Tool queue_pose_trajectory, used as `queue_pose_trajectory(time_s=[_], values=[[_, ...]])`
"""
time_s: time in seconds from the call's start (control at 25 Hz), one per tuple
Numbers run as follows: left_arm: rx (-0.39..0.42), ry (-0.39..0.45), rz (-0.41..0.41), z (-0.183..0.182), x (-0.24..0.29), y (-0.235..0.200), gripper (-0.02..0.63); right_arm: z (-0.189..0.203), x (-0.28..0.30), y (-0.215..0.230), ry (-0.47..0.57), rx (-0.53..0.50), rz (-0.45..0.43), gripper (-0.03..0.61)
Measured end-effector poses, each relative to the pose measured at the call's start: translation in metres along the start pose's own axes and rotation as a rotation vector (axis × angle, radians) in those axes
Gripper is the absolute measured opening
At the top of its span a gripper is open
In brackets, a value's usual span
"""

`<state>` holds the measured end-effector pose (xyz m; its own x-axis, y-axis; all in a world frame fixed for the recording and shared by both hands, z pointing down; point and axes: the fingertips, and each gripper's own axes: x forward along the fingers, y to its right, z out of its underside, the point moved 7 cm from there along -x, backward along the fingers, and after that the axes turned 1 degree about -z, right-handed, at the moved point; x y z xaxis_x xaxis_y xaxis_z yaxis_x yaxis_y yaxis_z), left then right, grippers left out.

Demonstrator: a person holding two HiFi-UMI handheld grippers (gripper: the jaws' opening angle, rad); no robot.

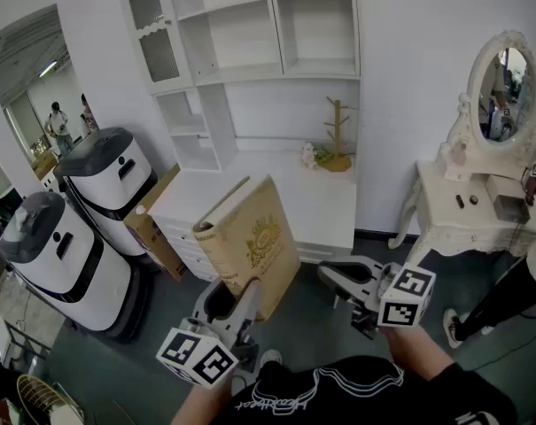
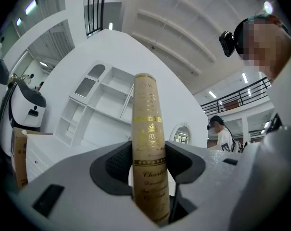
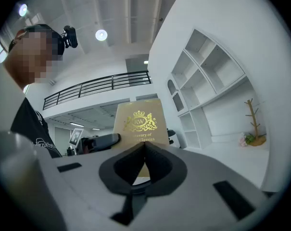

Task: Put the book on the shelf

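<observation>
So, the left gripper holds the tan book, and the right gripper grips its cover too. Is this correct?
Not quite. The left gripper holds the tan book, but the right gripper grips nothing: the right gripper view shows its jaws together and empty, with the book apart beyond them.

Black shirt (image 1: pixel 338 395); grey black-padded left tongs (image 1: pixel 235 302), right tongs (image 1: pixel 338 277).

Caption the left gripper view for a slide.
Left tool grips a tan, gold-lettered book, spine toward the camera, white shelf unit beyond.
</observation>
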<state>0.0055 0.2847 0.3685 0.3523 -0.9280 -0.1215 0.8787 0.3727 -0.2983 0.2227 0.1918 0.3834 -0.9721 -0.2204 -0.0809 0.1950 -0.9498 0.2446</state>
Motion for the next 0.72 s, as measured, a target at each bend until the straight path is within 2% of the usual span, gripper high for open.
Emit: queue_pose_trajectory(time_s=[0.4, 0.72], values=[[-0.009, 0.005, -0.006, 0.005, 0.004, -0.006, 0.199, 0.005, 0.01, 0.009, -0.009, 0.018, -0.02, 0.006], [-0.021, 0.004, 0.002, -0.006, 0.027, -0.045, 0.2, 0.001, 0.046, 0.033, -0.031, 0.018, -0.013, 0.006]])
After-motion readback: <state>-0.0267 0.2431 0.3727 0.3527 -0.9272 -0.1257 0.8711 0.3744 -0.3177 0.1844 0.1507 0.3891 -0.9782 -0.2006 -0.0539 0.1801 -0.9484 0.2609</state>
